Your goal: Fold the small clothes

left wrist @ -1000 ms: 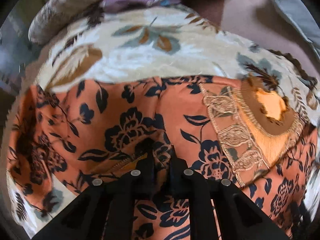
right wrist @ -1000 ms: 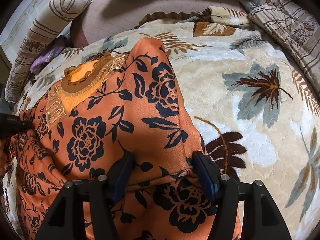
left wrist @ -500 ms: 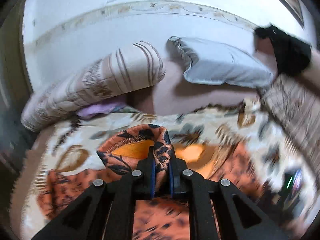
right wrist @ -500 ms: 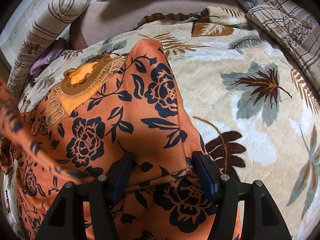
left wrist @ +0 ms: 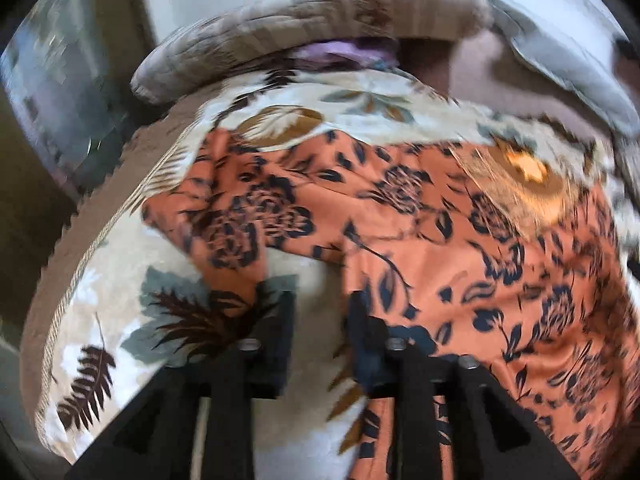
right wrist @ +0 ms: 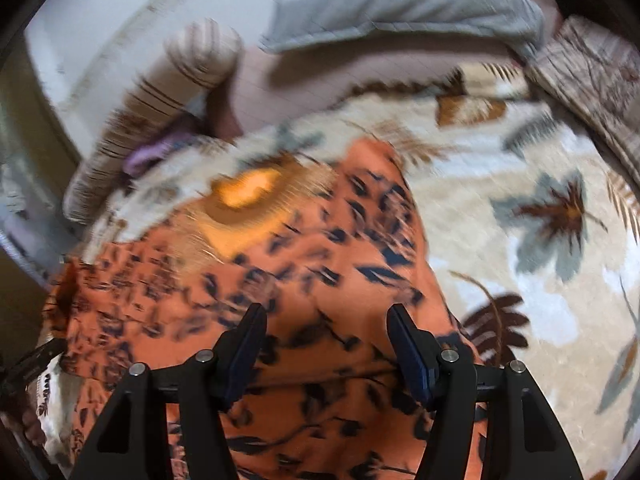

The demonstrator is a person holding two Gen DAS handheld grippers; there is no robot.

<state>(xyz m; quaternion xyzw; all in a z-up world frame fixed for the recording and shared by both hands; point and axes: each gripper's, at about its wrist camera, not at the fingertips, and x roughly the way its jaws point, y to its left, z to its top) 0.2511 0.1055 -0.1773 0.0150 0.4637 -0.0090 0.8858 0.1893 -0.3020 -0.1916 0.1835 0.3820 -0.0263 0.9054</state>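
- Now the orange garment with dark blue flowers [left wrist: 460,248] lies spread on the cream leaf-printed blanket [left wrist: 120,280], probably for folding.
- Left gripper [left wrist: 320,332], lower centre, has jaws released, holding nothing.
- Right gripper [right wrist: 326,344], lower centre, is also parted above the cloth.

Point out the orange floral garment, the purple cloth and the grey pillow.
orange floral garment [right wrist: 320,280]: right wrist view, printed front.
purple cloth [left wrist: 344,50]: left wrist view, blurred middle.
grey pillow [right wrist: 400,4]: right wrist view, top face.
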